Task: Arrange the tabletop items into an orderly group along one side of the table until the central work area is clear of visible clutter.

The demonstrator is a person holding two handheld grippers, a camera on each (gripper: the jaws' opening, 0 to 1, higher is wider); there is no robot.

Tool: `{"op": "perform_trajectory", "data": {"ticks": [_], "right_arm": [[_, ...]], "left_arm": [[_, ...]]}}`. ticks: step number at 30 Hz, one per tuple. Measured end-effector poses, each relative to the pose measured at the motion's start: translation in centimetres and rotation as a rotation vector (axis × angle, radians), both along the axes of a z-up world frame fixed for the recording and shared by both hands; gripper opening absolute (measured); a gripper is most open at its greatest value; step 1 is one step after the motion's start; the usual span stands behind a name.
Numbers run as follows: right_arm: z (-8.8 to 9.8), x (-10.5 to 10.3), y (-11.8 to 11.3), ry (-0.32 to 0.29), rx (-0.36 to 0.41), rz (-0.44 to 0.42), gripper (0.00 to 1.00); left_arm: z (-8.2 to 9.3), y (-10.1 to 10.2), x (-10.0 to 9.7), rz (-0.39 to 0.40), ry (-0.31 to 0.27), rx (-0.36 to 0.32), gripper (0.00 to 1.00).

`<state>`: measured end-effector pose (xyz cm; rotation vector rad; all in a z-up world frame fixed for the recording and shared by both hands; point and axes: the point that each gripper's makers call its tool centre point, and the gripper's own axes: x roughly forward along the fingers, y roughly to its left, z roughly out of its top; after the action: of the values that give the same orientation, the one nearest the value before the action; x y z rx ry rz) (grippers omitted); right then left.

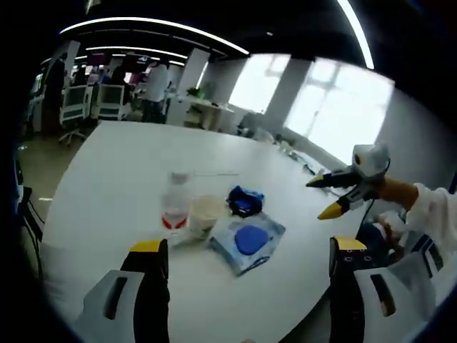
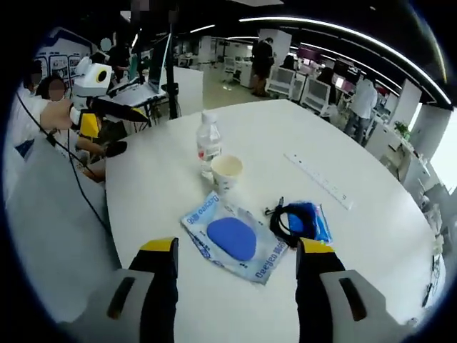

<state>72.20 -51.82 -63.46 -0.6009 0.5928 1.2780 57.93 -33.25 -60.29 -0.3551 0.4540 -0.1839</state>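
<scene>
Nearest the right gripper (image 2: 236, 261) — jaws wide apart, holding nothing — lies a blue-and-white packet (image 2: 235, 239) at lower centre, corner toward the camera. Right of it sits a blue cable bundle (image 2: 300, 220); above, a paper cup (image 2: 227, 171) and upright bottle (image 2: 208, 146). Bare worktop (image 2: 343, 264) surrounds them. The left gripper (image 1: 246, 261) — open, empty — hovers below the same group.

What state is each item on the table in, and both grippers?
Water bottle: upright, capped.
Paper cup: upright, beside the bottle.
Blue packet: lying flat.
Black cable: coiled on a blue bag.
Left gripper: open, empty.
Right gripper: open, empty.
</scene>
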Motion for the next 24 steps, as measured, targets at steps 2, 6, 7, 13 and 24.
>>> {"op": "perform_trajectory", "data": {"ticks": [2,6,7,13,24], "right_arm": [[0.0,0.6,-0.9,0.004,0.009,-0.014,0.64],[-0.5,2.1,-3.0,0.038,0.023,-0.035,0.62],[-0.7,2.5,-3.6,0.055,0.02,-0.035,0.62],[-1.2,4.9,-5.0,0.069,0.035,-0.03,0.61],[-1.7,8.1,-3.7,0.1,0.083,-0.027,0.57]], "left_arm": [[0.5,-0.7,0.5,-0.002,-0.014,0.017,0.9],[0.5,-1.6,1.3,0.033,-0.002,0.029,0.89],[0.6,-1.8,1.4,0.046,0.002,0.029,0.89],[1.6,-4.4,3.0,0.048,-0.001,0.054,0.88],[0.3,-9.9,9.3,-0.011,0.029,0.088,0.86]]}}
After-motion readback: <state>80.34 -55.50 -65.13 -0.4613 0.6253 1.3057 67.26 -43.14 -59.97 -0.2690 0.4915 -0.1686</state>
